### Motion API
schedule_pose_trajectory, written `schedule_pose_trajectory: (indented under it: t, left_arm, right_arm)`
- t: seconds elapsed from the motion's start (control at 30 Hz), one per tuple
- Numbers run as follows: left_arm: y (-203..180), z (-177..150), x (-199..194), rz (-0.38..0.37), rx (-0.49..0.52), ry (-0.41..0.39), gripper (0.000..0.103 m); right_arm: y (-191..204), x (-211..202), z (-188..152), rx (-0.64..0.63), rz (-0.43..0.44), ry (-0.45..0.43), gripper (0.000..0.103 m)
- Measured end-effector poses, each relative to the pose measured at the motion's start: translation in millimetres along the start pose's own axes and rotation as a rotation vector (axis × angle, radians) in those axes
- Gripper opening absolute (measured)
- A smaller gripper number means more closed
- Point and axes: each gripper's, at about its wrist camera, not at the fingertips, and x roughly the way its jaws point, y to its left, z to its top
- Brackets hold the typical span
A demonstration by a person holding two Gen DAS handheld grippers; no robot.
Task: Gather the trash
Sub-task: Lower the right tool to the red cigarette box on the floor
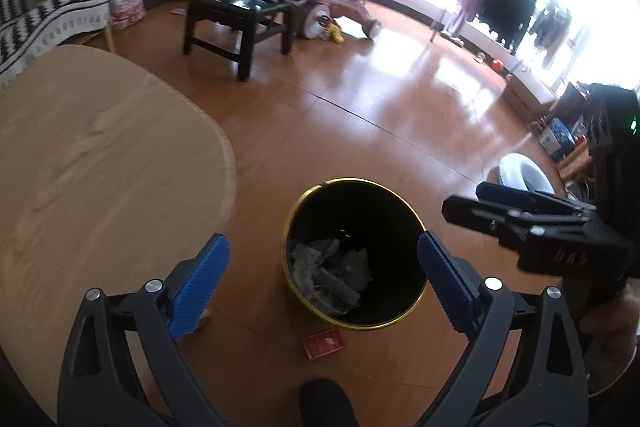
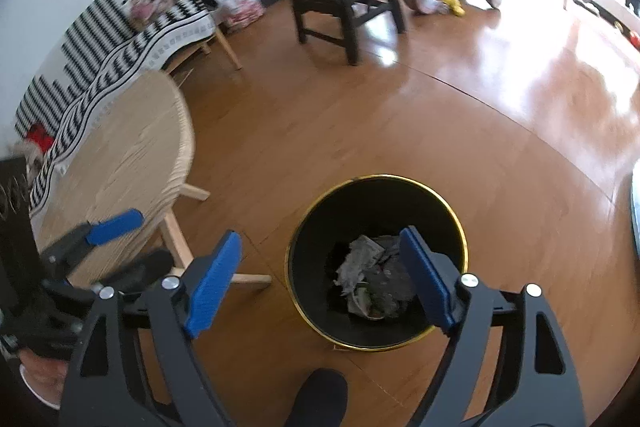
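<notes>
A black bin with a gold rim stands on the wooden floor and also shows in the right wrist view. Crumpled paper trash lies inside it, also seen in the right wrist view. A small red packet lies on the floor in front of the bin. My left gripper is open and empty above the bin. My right gripper is open and empty above the bin; its black body shows at the right of the left wrist view.
A round light-wood table stands left of the bin, also in the right wrist view. A black chair, a pink tricycle, a striped-covered bench and a white bowl-shaped object stand farther off.
</notes>
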Motion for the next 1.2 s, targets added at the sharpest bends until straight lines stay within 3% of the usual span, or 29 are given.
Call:
schedule_pose_trajectory:
  t: [0.2, 0.43, 0.53, 0.67, 0.73, 0.87, 1.07, 1.2]
  left_arm:
    - [34, -6, -57, 0.132, -0.033, -0.027, 0.096]
    - [93, -32, -134, 0.319, -0.092, -0.048, 0.096]
    - [122, -45, -169, 0.356, -0.157, -0.088, 0.096]
    - [161, -60, -213, 0.394, -0.288, -0.17, 0.096]
    - [180, -65, -228, 0.375, -0.371, -0.201, 0.096]
    - [199, -70, -238, 0.325, -0.452, -0.215, 0.096]
    - [190, -68, -227, 0.357, -0.388, -0.188, 0.096]
    - [186, -68, -219, 0.397, -0.346, -0.162, 0.096]
  right_arm:
    - [51, 0, -7, -0.117, 0.056, 0.034, 0.087]
    - [145, 16, -19, -0.4, 0.137, 0.123, 0.088]
    - [185, 24, -30, -0.549, 0.181, 0.171, 0.088]
    - [212, 34, -52, -0.717, 0.205, 0.171, 0.088]
    - [209, 44, -67, -0.771, 0.217, 0.174, 0.088]
    - [181, 84, -104, -0.728, 0.282, 0.213, 0.088]
    - [131, 168, -172, -0.66, 0.269, 0.3, 0.088]
    - [92, 229, -212, -0.61, 0.202, 0.36, 0.088]
